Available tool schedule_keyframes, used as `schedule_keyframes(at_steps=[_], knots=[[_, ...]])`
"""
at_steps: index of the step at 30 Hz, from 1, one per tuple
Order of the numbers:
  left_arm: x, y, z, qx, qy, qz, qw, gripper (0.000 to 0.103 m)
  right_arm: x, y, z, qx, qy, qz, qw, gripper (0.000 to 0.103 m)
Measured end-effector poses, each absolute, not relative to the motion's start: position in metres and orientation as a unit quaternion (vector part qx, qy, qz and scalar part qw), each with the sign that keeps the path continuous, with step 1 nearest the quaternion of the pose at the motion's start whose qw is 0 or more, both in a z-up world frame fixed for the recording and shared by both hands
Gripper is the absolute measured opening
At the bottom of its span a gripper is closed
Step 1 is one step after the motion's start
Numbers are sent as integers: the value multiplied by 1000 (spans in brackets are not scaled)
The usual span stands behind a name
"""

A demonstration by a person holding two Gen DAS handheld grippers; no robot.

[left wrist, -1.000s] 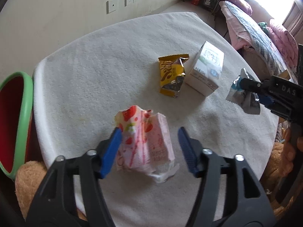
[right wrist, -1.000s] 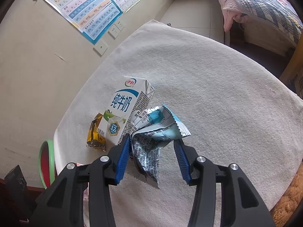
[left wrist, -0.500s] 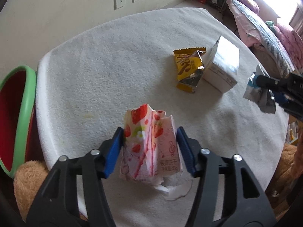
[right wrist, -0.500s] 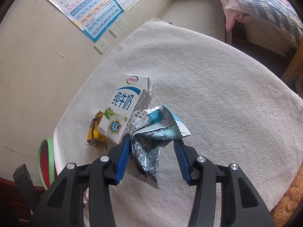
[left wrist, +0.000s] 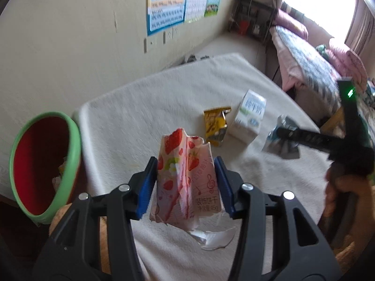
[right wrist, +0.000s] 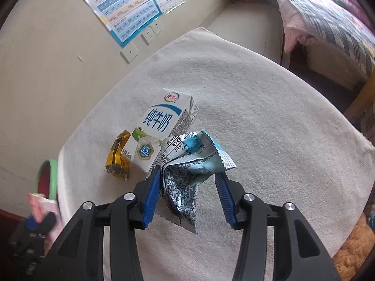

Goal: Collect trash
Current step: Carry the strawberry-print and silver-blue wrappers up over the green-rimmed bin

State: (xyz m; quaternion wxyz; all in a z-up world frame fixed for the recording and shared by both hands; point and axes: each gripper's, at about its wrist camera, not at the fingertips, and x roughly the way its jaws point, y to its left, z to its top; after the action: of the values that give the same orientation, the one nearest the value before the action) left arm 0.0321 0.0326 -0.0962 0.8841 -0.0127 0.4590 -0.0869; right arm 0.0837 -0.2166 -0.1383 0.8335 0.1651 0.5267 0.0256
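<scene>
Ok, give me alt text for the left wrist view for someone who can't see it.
The left gripper clamps a pink strawberry-print wrapper, lifted above a white-covered table. A red bin with a green rim sits at left; a yellow wrapper and milk carton lie beyond.

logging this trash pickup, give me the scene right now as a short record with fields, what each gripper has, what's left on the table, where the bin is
left gripper: jaws just closed on the pink strawberry wrapper, lifted off the cloth
right gripper: holds the silver-blue wrapper above the table
left on table: milk carton, lying down; yellow wrapper beside it
surface: white tablecloth
bin: red bin with green rim, off the table's edge, on the left in the left wrist view
</scene>
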Motion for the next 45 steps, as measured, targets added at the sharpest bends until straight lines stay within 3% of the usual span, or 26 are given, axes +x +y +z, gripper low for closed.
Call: schedule_keyframes(at_steps=[10,25,45], knots=[[15,54,-62,-23,429,-65,901,49,66,-215,-134,130,523,11,842,46],[3,89,-29,-51,383,-50,921,49,7,-174,-37,90,414,31,905,46],[-8,130,-21,-76,359,-26,930,49,4,-98,12,72,373,97,920,46]])
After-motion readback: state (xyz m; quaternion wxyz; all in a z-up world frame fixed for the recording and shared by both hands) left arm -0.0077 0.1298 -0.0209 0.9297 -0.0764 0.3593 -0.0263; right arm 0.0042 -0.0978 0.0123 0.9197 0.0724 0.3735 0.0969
